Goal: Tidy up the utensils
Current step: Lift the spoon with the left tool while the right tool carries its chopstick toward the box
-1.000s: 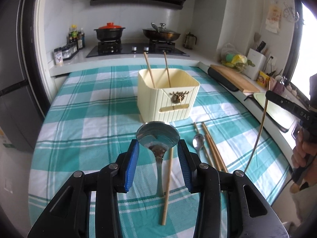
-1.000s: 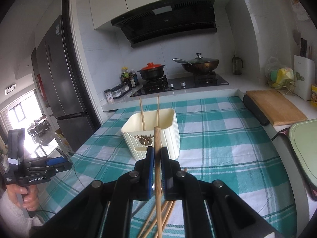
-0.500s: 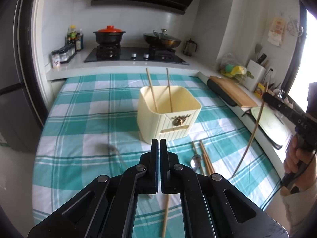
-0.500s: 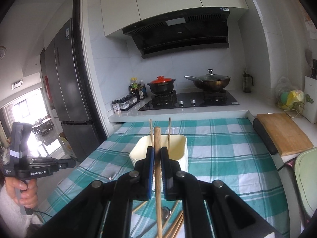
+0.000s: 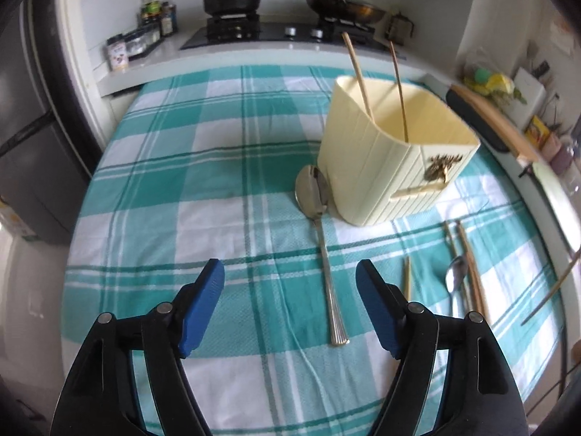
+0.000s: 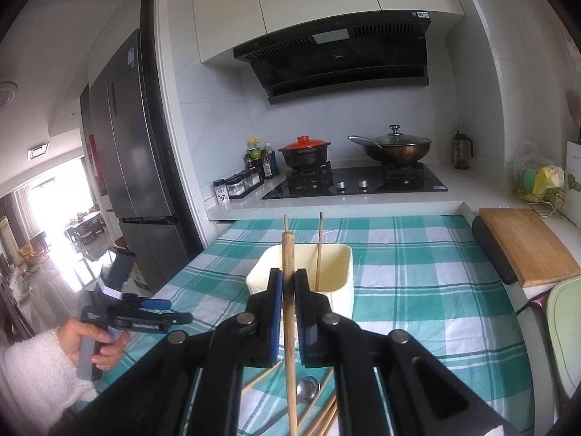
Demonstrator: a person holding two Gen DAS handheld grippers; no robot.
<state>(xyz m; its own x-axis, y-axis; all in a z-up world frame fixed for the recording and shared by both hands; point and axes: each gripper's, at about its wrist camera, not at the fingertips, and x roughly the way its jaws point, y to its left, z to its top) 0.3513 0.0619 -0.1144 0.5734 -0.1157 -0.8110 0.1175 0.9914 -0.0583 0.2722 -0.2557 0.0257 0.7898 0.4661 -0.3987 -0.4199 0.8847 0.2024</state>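
A cream holder (image 5: 395, 160) stands on a bench covered by a teal checked cloth (image 5: 218, 167), with two chopsticks (image 5: 398, 87) leaning upright inside it. The left tool (image 5: 290, 301) hovers wide open and holds nothing. A large spoon (image 5: 319, 218) lies on the cloth with its bowl touching the holder's base and its handle pointing away from the holder. Further from the holder lie a small spoon (image 5: 455, 278) and loose chopsticks (image 5: 472, 269). The right tool (image 6: 287, 292) is clamped on one chopstick (image 6: 288, 290), held upright in front of the holder.
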